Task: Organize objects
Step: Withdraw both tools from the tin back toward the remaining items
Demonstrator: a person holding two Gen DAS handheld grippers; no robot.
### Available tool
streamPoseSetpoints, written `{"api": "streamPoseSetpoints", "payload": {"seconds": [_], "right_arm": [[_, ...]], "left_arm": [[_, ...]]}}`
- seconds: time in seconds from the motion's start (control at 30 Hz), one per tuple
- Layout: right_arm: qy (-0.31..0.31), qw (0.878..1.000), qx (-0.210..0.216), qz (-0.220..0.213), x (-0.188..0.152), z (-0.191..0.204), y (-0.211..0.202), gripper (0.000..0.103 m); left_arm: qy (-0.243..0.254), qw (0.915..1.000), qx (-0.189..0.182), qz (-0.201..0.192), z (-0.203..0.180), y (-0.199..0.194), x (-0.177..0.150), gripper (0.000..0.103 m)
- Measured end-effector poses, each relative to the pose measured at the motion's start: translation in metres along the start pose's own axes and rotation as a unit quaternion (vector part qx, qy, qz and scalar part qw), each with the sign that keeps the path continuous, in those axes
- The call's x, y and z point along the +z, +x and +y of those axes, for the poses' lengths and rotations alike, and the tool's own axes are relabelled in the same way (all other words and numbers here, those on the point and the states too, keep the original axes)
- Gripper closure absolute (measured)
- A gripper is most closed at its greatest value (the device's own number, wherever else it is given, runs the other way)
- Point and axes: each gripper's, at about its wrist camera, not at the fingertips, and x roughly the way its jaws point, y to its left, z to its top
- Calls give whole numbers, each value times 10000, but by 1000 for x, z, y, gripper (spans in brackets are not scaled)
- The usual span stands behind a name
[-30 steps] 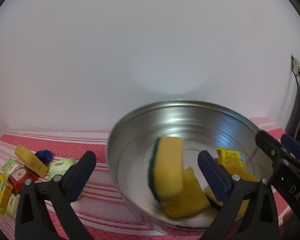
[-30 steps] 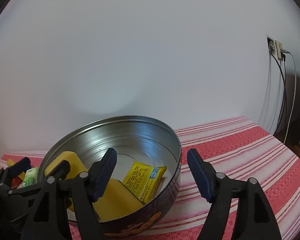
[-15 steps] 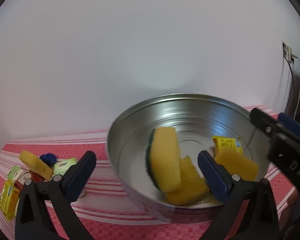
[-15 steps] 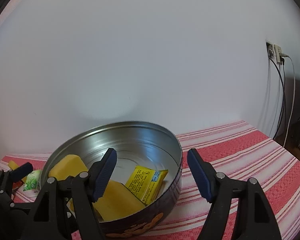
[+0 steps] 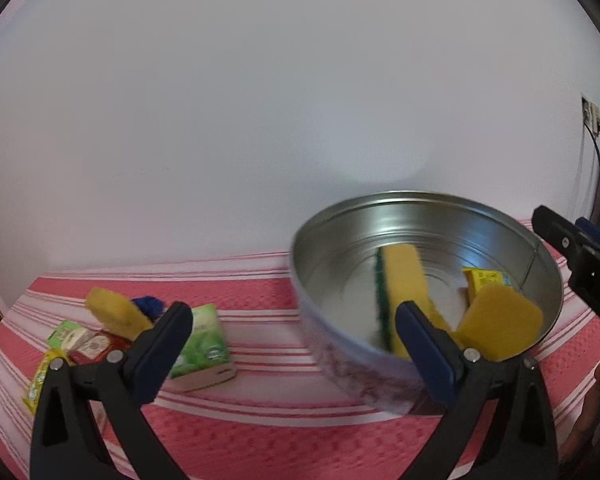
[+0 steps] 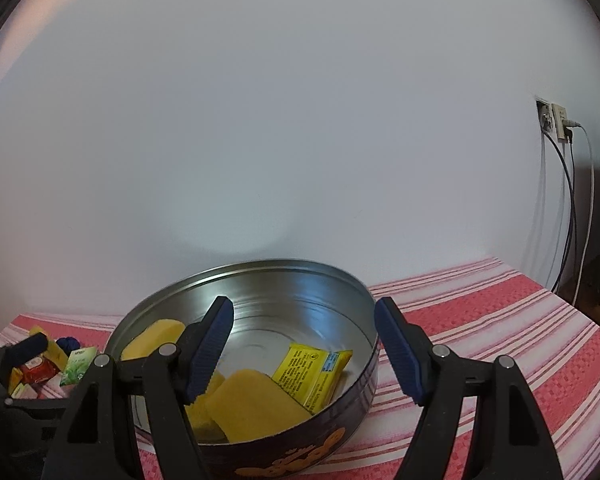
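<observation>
Centrally, a round metal tin sits on the red-and-white striped tablecloth, and everything else is placed from it. Inside the tin, a yellow sponge with a green scouring side stands on its long edge against the wall on the tin's left, its long axis running from the near rim toward the far rim, green face turned outward to the left. A plain yellow sponge leans tilted against the near right wall, its rounded end raised above the rim. A yellow printed packet lies slanted on the tin's floor toward the right wall, its long axis pointing from the near rim up toward the centre.

Left of the tin and well apart from it lies a loose cluster: a green tea box nearest the tin, another yellow sponge lying aslant on small packets, a blue crumpled item just behind it, and red and green sachets.

The left gripper hangs released, fingers spread wide with nothing between them, aimed at the gap between cluster and tin. The right gripper is likewise unclenched; its left finger reaches over the tin's near rim while the right one stands outside the wall, neither pad pressing it.
</observation>
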Motion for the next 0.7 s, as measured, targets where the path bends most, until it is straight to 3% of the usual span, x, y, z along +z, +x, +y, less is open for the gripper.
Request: {"api": "streamPoseSetpoints", "payload": {"seconds": [0.43, 0.7], "right_arm": [[-89, 9999, 124, -29, 0, 12, -7, 28], [-491, 9983, 286, -91, -5, 33, -10, 28]], "left_arm": [[-72, 9995, 296, -19, 60, -5, -11, 0], [-559, 9974, 378, 250, 125, 1, -16, 0]]}}
